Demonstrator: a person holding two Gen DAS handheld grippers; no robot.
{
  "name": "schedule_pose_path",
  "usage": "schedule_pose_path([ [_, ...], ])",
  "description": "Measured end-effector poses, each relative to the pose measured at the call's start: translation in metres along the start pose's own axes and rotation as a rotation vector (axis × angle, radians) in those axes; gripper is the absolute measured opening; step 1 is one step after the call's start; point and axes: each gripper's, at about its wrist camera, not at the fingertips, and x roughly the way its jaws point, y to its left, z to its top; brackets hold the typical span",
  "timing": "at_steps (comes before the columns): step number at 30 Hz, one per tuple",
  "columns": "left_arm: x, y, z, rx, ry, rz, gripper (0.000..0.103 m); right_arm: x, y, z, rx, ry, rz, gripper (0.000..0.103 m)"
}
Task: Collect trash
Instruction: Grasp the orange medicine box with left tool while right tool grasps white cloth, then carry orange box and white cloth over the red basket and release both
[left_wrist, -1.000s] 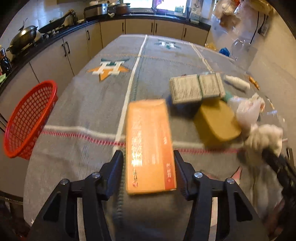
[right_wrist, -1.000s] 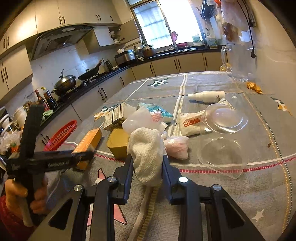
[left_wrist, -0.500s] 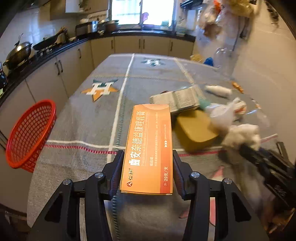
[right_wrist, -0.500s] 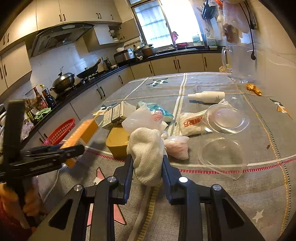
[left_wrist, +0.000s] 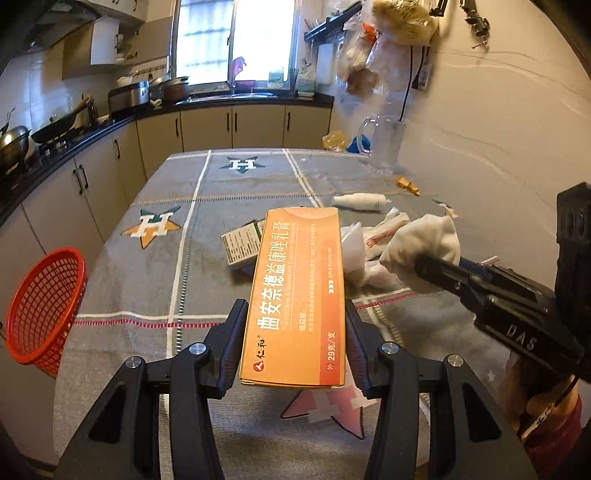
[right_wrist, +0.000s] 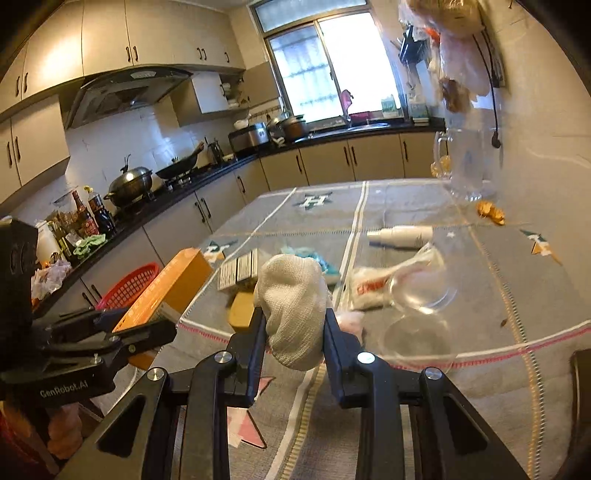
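Now your left claw (left_wrist: 295, 339) holds the box (left_wrist: 299, 291) by its long sides above the table (left_wrist: 147, 280); light, stiff card, crushable. Your right claw (right_wrist: 293, 325) pinches the soft, limp cloth (right_wrist: 293, 306). Beyond the table's left edge, the basket (left_wrist: 44, 310) has open room.

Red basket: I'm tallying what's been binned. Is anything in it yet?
Empty as far as shown: the red basket shows only bare mesh inside. Its bottom is partly out of view.
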Motion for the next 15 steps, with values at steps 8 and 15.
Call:
schedule_pose_path([
  [8, -0.032, 0.017, 0.010, -0.005, -0.069, 0.045, 0.048, -0.012, 0.004, 0.022, 0.001, -0.030, 0.028, 0.032],
  [15, -0.047, 0.058, 0.007, -0.070, -0.091, 0.133, 0.048, -0.010, 0.034, 0.034, -0.060, -0.032, 0.089, 0.032],
])
